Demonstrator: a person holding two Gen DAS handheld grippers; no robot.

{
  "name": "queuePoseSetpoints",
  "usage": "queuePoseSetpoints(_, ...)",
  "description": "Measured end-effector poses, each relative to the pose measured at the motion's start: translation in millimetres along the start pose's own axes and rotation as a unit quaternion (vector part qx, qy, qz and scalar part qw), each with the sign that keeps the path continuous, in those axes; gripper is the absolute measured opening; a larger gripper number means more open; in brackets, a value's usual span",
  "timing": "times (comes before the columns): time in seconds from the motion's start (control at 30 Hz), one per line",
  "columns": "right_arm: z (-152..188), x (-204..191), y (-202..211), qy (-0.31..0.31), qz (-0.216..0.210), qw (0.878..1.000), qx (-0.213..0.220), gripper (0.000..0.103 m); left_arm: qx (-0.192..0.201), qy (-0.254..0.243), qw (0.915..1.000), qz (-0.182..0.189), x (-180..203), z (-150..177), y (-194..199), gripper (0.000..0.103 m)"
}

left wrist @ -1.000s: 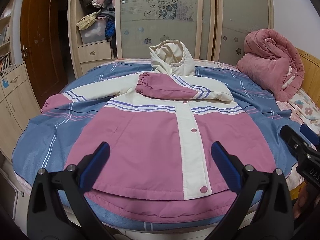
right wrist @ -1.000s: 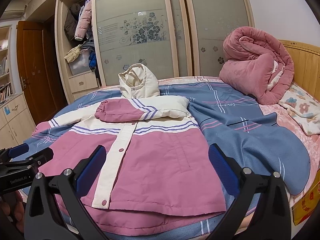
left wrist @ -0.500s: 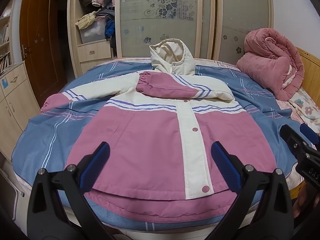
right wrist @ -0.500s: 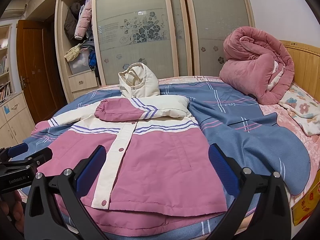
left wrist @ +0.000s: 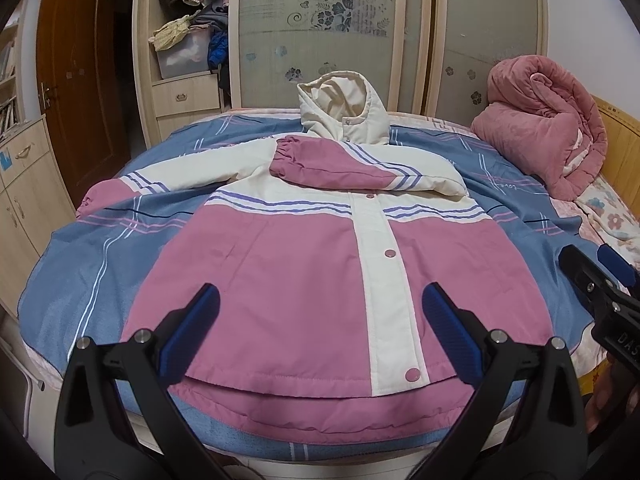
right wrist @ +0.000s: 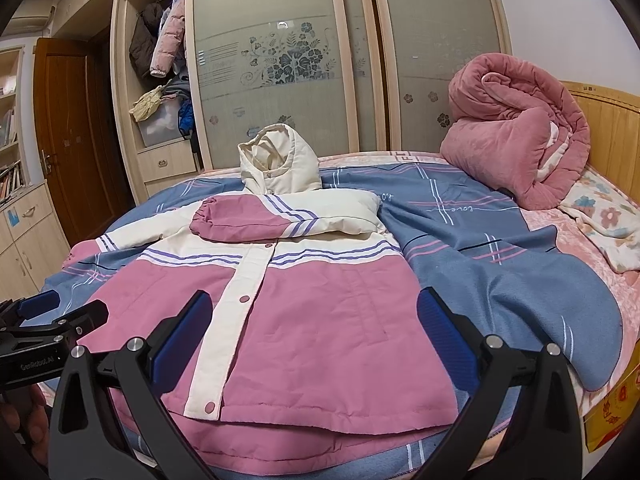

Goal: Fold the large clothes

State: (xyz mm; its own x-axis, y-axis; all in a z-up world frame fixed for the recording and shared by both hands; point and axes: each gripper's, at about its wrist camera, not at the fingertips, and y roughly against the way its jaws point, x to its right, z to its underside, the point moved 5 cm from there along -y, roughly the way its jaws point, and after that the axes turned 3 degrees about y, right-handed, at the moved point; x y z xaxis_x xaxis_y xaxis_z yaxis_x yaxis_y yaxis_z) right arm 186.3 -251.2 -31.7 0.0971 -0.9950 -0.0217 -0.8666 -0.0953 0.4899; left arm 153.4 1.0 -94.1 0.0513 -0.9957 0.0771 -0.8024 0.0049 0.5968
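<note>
A pink and cream hooded jacket (left wrist: pixel 304 280) lies face up on the bed, hood toward the wardrobe; it also shows in the right wrist view (right wrist: pixel 304 320). Its right sleeve (left wrist: pixel 360 172) is folded across the chest. Its left sleeve (left wrist: pixel 160 180) lies stretched out to the left. My left gripper (left wrist: pixel 320 320) is open and empty, above the jacket's hem. My right gripper (right wrist: pixel 312 324) is open and empty, above the hem's right part. Each gripper shows at the edge of the other's view.
A blue striped blanket (left wrist: pixel 100 248) covers the bed under the jacket. A rolled pink quilt (right wrist: pixel 516 140) sits at the back right by the wooden headboard (right wrist: pixel 608 128). A wardrobe (left wrist: pixel 332 28) with glass doors stands behind the bed. A wooden cabinet (left wrist: pixel 24 184) is at left.
Both grippers have drifted very slightly over the hem. The jacket has not moved. Both grippers stay open.
</note>
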Motion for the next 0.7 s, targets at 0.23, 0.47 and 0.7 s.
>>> queuePoseSetpoints(0.23,2.3,-10.0,-8.2,0.007,-0.001,1.0,-0.006,0.102,-0.01,0.02,0.9997,0.01,-25.2,-10.0,-7.2,0.101)
queuePoseSetpoints(0.47,5.9,-14.6,-16.7,0.004,-0.006,1.0,-0.014,0.102,-0.024,0.108,0.9938,0.016,-119.7,-44.4,-31.8,0.101)
queuePoseSetpoints(0.7,10.2,-15.6,-28.0,0.001,-0.006,1.0,-0.028,0.102,-0.056,0.251,0.9664,0.016,-270.7,-71.3,-82.9,0.101)
